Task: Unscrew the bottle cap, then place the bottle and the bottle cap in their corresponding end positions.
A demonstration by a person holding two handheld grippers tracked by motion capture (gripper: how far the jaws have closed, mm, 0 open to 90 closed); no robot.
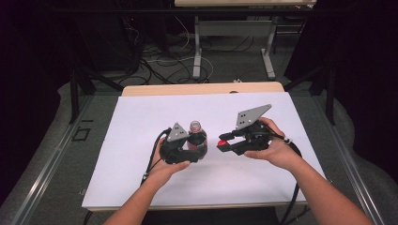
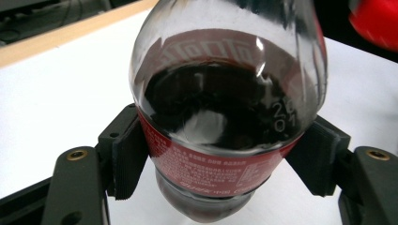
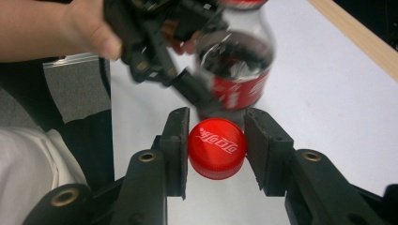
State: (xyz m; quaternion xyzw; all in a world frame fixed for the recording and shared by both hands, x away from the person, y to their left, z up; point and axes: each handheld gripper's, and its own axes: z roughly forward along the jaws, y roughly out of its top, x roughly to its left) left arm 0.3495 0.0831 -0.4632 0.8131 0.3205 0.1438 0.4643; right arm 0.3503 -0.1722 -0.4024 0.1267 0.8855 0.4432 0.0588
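1. Left hand-held gripper [image 1: 190,149] is closed on the soda bottle [image 1: 197,140], with one pad pressed on each side of its red label.
2. Seen from the left gripper view, the pads [image 2: 126,157] squeeze the bottle [image 2: 225,108] low down, and dark drink fills the round part.
3. Right hand-held gripper [image 1: 224,145] holds the red cap [image 1: 221,142] between its two pads.
4. Up close in the right gripper view, the cap [image 3: 217,147] sits snug between the pads [image 3: 177,145], with white writing on its top.
5. No cap is on the bottle; its mouth is open at the top in the high view.
6. Both things are near the middle of the white worktop [image 1: 141,122], the bottle on the left and the cap just to its right, close but not touching.
7. A hand [image 1: 165,168] grips the left tool from the near side, and another hand [image 1: 274,150] grips the right one.
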